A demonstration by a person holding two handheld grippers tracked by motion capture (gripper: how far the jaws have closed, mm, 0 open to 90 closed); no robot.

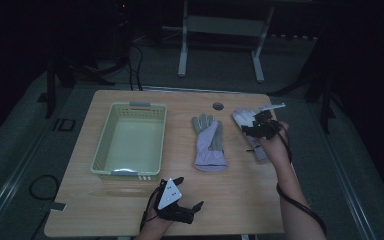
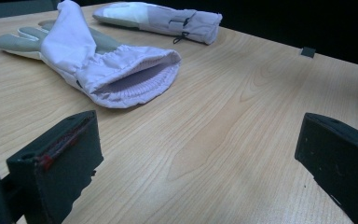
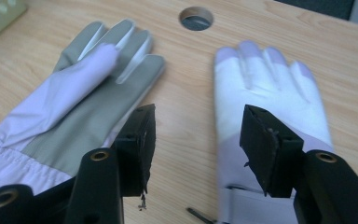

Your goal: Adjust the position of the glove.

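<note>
wooden table (image 1: 230, 200) — basket (image 1: 130, 137), cable hole (image 1: 218, 106)

The pale green basket (image 1: 130, 140) sits left on the wooden table (image 1: 230, 200). Right of the basket lies a lilac-and-grey glove (image 1: 209, 143), fingers pointing away. Farther right of the basket, the right gripper (image 1: 256, 126) hovers over a second glove (image 1: 244, 120). Below the basket's near right corner rests the left gripper (image 1: 190, 192), jaws apart.
</note>
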